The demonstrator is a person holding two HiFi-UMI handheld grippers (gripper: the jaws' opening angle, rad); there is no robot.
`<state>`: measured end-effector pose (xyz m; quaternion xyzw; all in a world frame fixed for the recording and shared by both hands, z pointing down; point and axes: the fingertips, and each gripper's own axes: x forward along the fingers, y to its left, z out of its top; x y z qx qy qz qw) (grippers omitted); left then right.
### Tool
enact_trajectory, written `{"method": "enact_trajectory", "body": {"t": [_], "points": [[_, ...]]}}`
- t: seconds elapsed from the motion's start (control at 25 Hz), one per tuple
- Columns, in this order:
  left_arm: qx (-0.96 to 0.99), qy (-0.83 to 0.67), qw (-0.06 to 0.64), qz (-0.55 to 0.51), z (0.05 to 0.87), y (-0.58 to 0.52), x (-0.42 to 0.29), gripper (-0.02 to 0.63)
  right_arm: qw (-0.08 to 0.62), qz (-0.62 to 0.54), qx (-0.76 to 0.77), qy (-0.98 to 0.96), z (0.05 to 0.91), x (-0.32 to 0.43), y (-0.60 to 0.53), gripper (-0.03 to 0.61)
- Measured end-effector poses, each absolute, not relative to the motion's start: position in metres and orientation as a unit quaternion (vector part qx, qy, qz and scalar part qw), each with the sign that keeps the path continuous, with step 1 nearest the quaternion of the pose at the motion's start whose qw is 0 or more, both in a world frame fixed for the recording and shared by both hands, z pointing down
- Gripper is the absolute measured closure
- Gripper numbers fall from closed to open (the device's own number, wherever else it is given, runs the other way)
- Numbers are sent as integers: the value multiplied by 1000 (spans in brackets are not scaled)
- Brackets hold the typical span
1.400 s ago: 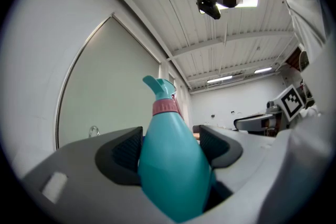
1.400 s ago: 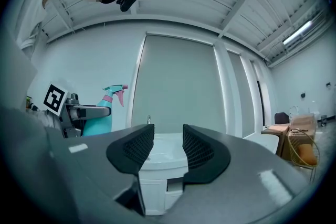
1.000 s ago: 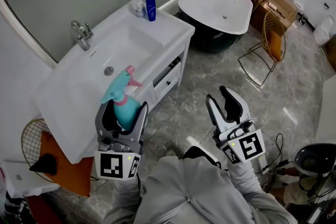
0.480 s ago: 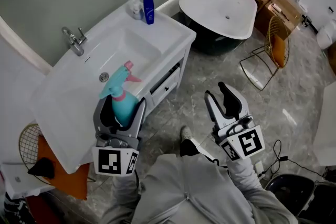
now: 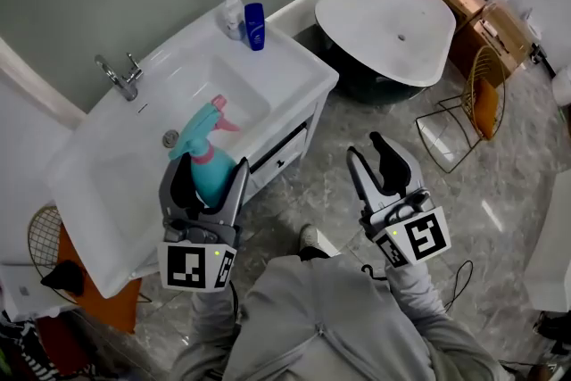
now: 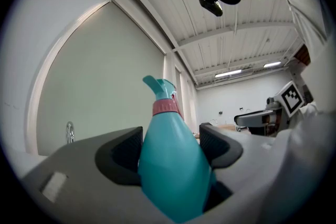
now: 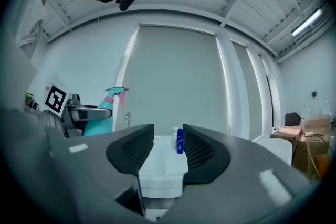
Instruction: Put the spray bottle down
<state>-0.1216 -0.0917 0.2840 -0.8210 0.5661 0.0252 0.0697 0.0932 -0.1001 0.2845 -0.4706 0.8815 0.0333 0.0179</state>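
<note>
Two hand-held grippers sit low in the head view, and there is one spray bottle between them all. At the far left, one chrome tap (image 5: 119, 76) stands at the back of the white vanity tabletop (image 5: 98, 178), which runs diagonally across the left half of the frame.

Just left of centre, the left hand-held gripper (image 5: 210, 178) is clamped on the spray bottle (image 5: 207, 174), with a dark pad pressed to each side of its teal body. The bottle is over the front edge of the tabletop. Its long axis runs along the jaws, up the frame and a little to the left. The pink-tipped nozzle points toward the top of the frame, over the basin, and the pink trigger juts to the right. In the left gripper view the left hand-held gripper (image 6: 170, 149) holds the spray bottle (image 6: 173, 170) upright at frame centre, pink collar uppermost.

Two small bottles stand side by side at the tabletop's far corner, upper centre: one white bottle (image 5: 233, 17) and one blue bottle (image 5: 255, 24).

Right of centre, the right hand-held gripper (image 5: 366, 147) has its jaws parted by a narrow gap. The right gripper view shows the right hand-held gripper (image 7: 168, 136) gripping nothing.

One white bathtub (image 5: 385, 22) fills the upper right. One gold wire chair (image 5: 468, 103) stands at the right edge.
</note>
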Motion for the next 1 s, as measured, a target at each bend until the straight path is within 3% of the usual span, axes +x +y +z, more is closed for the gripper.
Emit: {"method": "enact_trajectory", "body": {"t": [1.0], "points": [[-812,580,67,15,300,-235,-63,224,21,12,-440,898,304,144,-218,417]]}}
